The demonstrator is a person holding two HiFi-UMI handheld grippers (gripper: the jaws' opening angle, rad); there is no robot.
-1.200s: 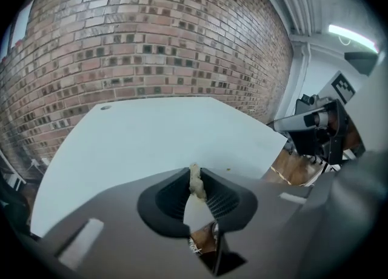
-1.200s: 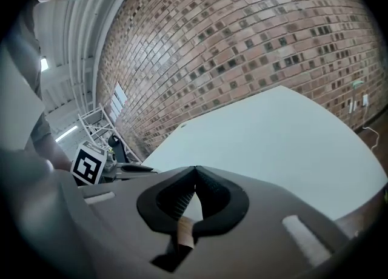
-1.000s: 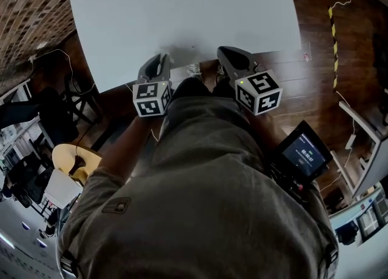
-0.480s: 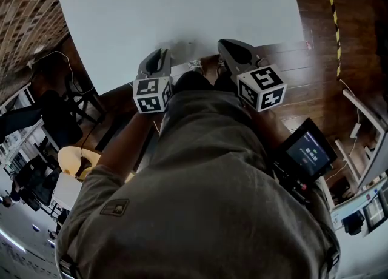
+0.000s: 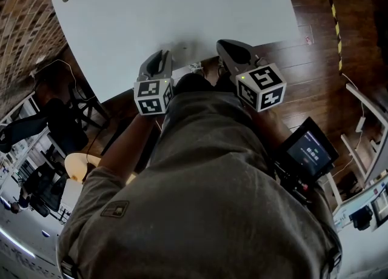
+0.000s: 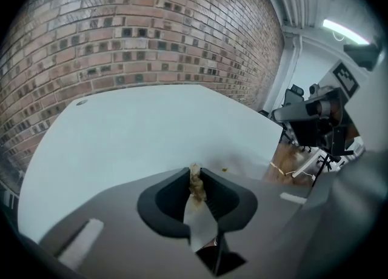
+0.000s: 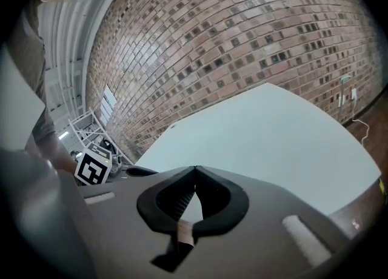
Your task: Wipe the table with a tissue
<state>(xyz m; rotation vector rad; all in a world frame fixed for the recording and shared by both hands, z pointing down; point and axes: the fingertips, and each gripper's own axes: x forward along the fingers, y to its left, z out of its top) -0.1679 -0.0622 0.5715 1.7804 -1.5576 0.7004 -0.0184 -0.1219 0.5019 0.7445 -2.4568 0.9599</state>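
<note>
At the near edge of the counter [image 6: 139,132], the left gripper [image 6: 195,170] has its jaws closed on a crumpled tissue [image 6: 196,188]; the right gripper [image 7: 195,168] has its jaws together, empty.

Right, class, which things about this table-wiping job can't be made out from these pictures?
Left gripper view: only a scrap of the tissue shows, pinched in the left gripper's fingers, which hide any more.
Left gripper view: the speck on the table is too small to identify.
Head view: the person's body covers part of the table's near edge.
</note>
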